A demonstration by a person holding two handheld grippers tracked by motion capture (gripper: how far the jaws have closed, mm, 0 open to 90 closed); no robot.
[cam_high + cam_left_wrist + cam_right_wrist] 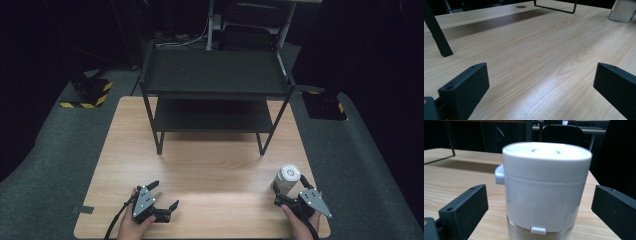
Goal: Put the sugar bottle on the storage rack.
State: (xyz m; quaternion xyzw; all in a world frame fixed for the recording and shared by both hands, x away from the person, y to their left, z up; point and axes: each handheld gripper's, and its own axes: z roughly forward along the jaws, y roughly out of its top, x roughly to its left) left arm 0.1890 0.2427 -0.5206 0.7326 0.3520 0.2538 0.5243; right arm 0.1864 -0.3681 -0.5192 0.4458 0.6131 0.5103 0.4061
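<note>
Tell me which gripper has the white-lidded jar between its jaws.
The right gripper: its open jaws flank the white-lidded jar without touching it. The left gripper, also open, has bare wooden table between its jaws.

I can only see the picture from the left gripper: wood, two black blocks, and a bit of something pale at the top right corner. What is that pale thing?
Observer: It is a jar with a white lid, standing upright on the table.
Operator: Is anything holding it?
Observer: No. The right gripper is around it with its jaws apart, a gap on each side.
Operator: And those black bars at the top of my picture?
Observer: They are the feet of a black two-level shelf at the far side of the table, and both levels are bare.
</note>
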